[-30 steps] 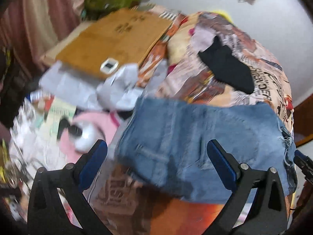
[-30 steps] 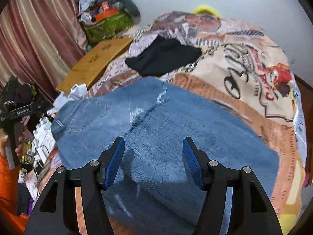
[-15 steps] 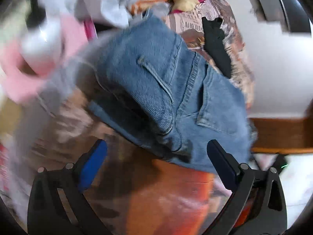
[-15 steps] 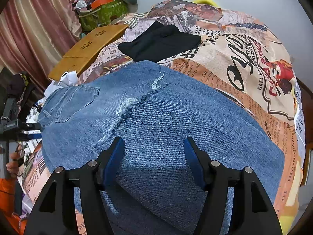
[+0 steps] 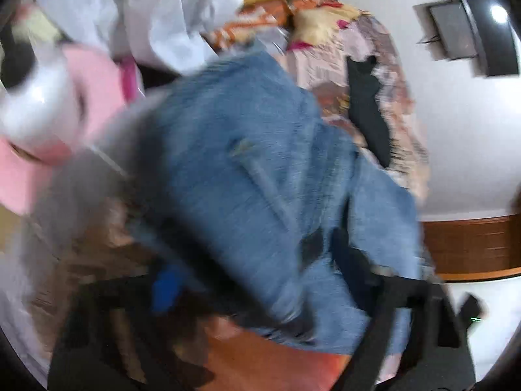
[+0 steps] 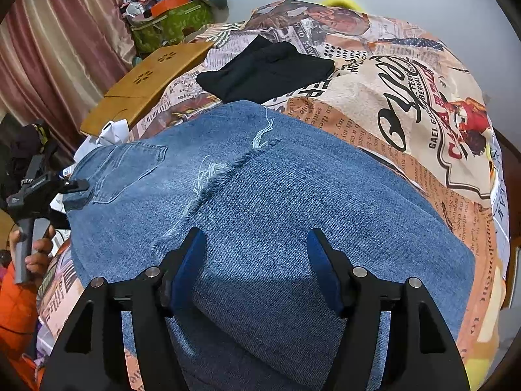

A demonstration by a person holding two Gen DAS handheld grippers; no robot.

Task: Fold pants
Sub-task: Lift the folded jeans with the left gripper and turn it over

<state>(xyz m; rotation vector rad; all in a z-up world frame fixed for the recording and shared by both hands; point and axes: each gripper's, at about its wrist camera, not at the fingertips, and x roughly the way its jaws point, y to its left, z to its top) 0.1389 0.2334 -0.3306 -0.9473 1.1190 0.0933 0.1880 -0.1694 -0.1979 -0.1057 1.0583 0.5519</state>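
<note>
Across the newspaper-print bedspread (image 6: 407, 104) lie the folded blue denim pants (image 6: 260, 202), long axis left–right | right gripper (image 6: 257, 270) spread, hovering over the near fold | left gripper (image 5: 260, 293) at waistband end — blurred, grip unclear.

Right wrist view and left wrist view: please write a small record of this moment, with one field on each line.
surface: bed with printed newspaper-pattern cover
main item: blue denim pants, lying on the cover, frayed rip and back pocket facing up
right gripper: open, fingers on either side of a raised denim fold
left gripper: at the waist edge of the pants; picture too blurred to tell open or shut
other cloth: folded black garment beyond the pants
beside bed: wooden board, green bag, curtain
</note>
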